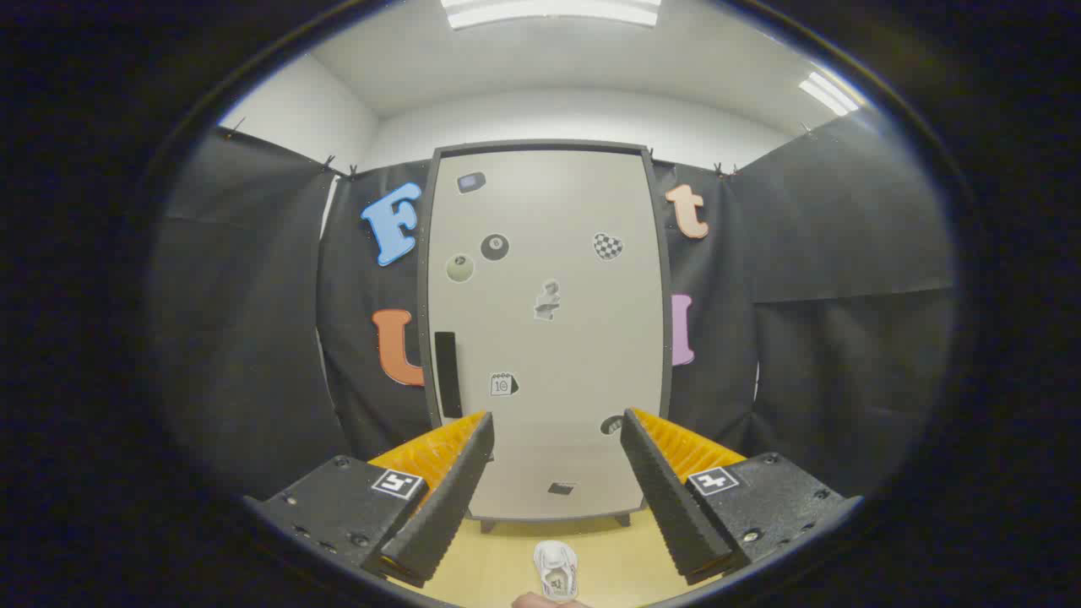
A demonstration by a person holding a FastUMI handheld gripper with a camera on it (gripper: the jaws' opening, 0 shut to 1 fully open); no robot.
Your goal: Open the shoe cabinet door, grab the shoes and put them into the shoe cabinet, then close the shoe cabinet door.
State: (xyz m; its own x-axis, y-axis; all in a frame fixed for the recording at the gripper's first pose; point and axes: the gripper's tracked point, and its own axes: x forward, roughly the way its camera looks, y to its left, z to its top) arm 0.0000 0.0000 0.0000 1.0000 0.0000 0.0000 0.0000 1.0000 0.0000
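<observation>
Right, the gripper (557,431) is held up facing the shoe cabinet (547,329), its two fingers (439,498) spread wide apart with nothing between them. The cabinet door (583,355) is shut, pale grey, dotted with stickers (495,247), and its dark handle (447,374) runs upright along the door's left side, just above the left fingertip. Down low between the fingers, a white shoe (556,571) sits on the yellowish floor (481,557) in front of the cabinet, toe pointing toward the door, well short of the cabinet's base.
</observation>
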